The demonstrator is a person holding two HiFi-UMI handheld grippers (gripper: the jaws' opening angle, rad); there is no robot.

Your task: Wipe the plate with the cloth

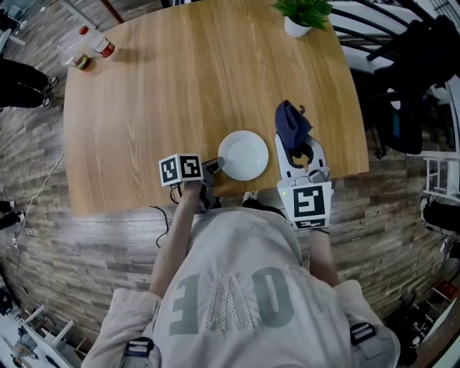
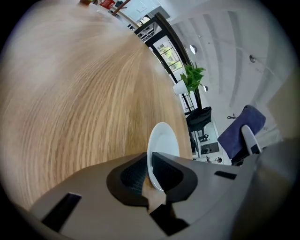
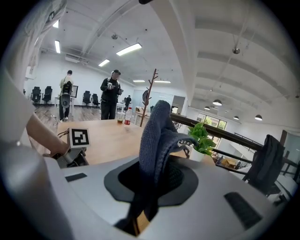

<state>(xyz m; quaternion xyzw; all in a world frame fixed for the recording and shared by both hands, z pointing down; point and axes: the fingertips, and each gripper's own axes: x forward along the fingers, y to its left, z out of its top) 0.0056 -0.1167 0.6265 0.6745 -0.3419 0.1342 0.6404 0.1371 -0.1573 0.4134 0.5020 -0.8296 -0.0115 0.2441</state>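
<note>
A white plate lies near the front edge of the wooden table. My left gripper reaches it from the left, and its jaws are shut on the plate's near rim. In the left gripper view the rim of the plate runs between the two dark pads of that gripper. Right of the plate, my right gripper is shut on a dark blue cloth. In the right gripper view the cloth stands up out of the jaws of the right gripper, bunched and folded over.
A potted plant stands at the table's far right edge. A bottle and a small jar sit at the far left corner. Dark chairs are beyond the table's right side. Two people stand far behind the table.
</note>
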